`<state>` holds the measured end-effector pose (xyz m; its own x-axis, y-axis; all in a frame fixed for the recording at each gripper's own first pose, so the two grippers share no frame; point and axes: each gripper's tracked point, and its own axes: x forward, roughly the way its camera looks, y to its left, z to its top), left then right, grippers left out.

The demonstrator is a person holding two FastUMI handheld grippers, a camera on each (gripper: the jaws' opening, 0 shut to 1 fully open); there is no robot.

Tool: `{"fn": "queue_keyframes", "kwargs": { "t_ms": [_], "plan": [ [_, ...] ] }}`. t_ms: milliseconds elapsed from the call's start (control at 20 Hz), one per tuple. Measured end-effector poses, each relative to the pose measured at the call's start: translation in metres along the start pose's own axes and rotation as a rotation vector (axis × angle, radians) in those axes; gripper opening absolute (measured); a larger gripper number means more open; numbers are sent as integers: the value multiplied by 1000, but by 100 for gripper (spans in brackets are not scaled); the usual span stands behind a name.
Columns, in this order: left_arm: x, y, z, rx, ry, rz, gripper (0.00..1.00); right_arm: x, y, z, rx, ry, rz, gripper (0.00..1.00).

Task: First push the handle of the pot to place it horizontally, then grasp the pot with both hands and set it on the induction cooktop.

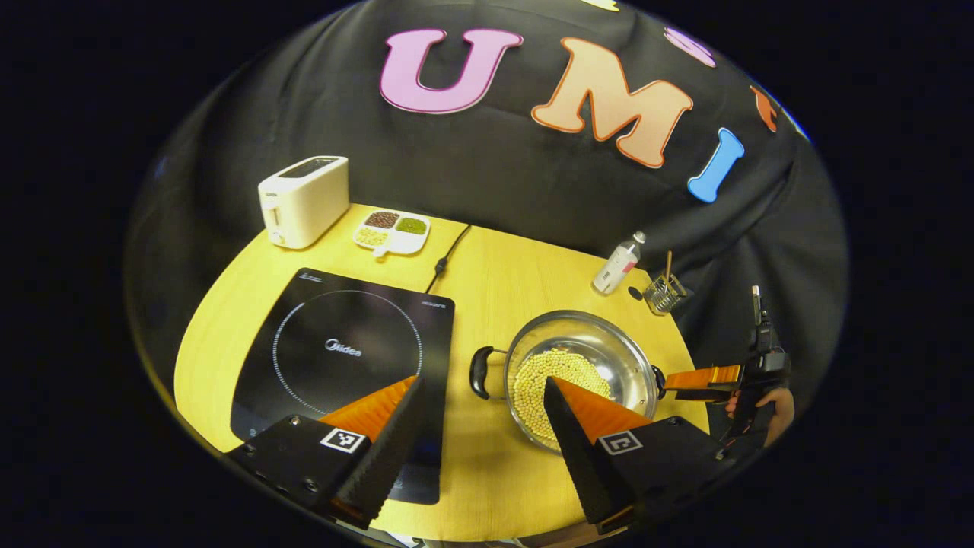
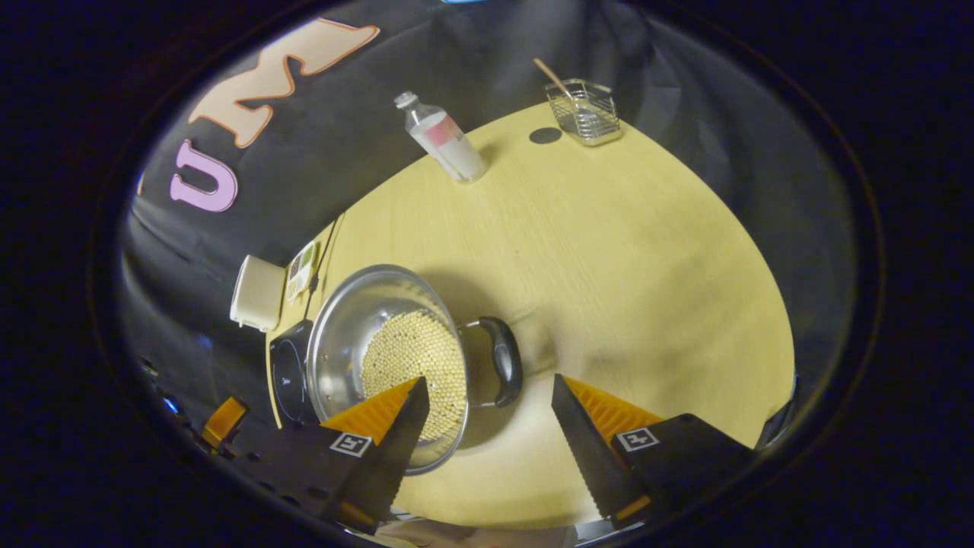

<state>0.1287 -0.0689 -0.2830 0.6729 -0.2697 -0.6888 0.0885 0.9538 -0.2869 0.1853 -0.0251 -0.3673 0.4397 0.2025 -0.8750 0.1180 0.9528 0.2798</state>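
My left hand-held gripper (image 1: 481,396) is spread wide, holding nothing, low centre of the left gripper view. The pot (image 1: 582,373) of pale beans sits on the table (image 1: 494,281), right of centre, beside the cooktop (image 1: 342,358) at lower left. Its dark handle (image 1: 479,371) faces the cooktop. My right hand-held gripper (image 2: 487,392) is also spread and empty; its fingers flank the other handle (image 2: 506,361) without touching. Toaster (image 1: 304,199) stands upper left.

Steel pot beside the black cooktop

The round stainless-steel pot (image 1: 582,365) of pale beans, black side handles level, stands upright on the table just beside the flat black induction cooktop (image 1: 346,358).
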Motion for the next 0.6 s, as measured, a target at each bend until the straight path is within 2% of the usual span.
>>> {"fn": "queue_keyframes", "kwargs": {
  "t_ms": [250,350,400,600],
  "plan": [
    [54,-2,-15,-69,93,-4,96,28,0,-2,-18,81,36,92],
    [69,2,-22,-68,130,12,96,38,4,-7,-34,116,56,92],
    [75,4,-24,-61,148,18,96,40,3,-8,-37,128,60,98],
    [95,9,-37,-33,218,41,96,52,6,-11,-43,168,79,98]
  ]
}}
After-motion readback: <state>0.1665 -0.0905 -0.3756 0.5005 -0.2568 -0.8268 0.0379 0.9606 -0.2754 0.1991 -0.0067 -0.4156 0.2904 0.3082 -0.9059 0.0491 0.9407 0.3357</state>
